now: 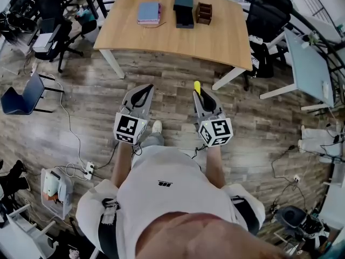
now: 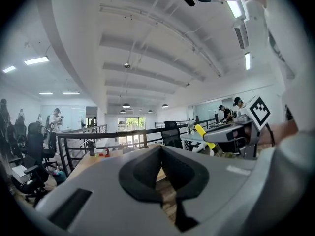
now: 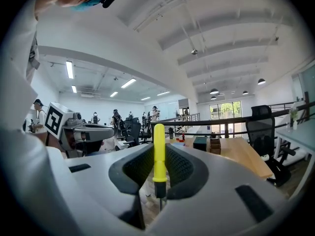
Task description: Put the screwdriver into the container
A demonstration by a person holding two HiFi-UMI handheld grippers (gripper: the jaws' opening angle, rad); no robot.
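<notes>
My right claw [image 1: 200, 97] is squeezed shut on the screwdriver [image 3: 159, 146]. The yellow handle sticks up out of the pads and leans toward the table [image 1: 215, 42]. The thin metal end points down at the floor [image 1: 172, 74]. So the tool stands almost up and down, not flat.

My left claw [image 1: 144, 92] is closed too, but it holds nothing. I can only see floor through the small gap behind its tips.

The brown box [image 1: 204, 13] with slots sits on the far side of the table. I think that is the container. It is almost straight ahead of my right claw, maybe a little to the right. A dark box [image 1: 183, 7] sits just beside it on its left. The screwdriver is not in the brown box yet. It is well short of the table, out over the floor.

My right hand has the tool and lines up best with the brown box, so it should do the job. I think I must get close to the table first.

I hold both arms out in front of my tummy, side by side. Both claws point about level at the table.
</notes>
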